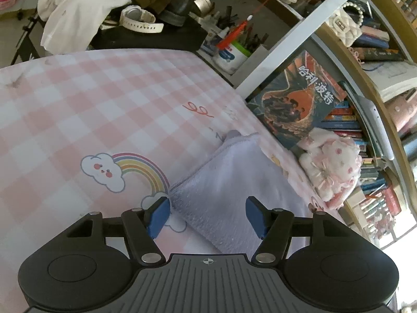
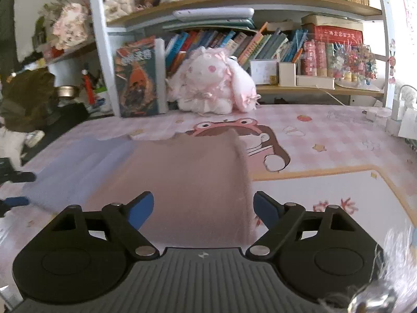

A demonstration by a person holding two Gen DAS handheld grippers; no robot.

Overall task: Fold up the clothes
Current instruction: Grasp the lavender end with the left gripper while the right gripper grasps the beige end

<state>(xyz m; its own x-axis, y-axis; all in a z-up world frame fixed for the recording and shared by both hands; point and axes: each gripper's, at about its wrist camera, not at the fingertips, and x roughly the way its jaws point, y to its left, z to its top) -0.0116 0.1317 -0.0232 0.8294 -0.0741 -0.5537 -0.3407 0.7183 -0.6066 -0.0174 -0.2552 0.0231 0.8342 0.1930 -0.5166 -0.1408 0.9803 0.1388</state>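
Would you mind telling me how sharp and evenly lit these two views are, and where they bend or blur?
Left wrist view: fairly sharp; the white towel shows its weave, and the shelf post bows from fisheye distortion. Right wrist view: softer; the pink cloth is smeared with blur, and bright light washes out the right edge by the shelf.

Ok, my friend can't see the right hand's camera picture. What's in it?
The right gripper hangs open over a folded pink cloth on a pink checked table cover. Behind it, a fluffy pink plush bunny sits beside a big book, under crowded bookshelves.
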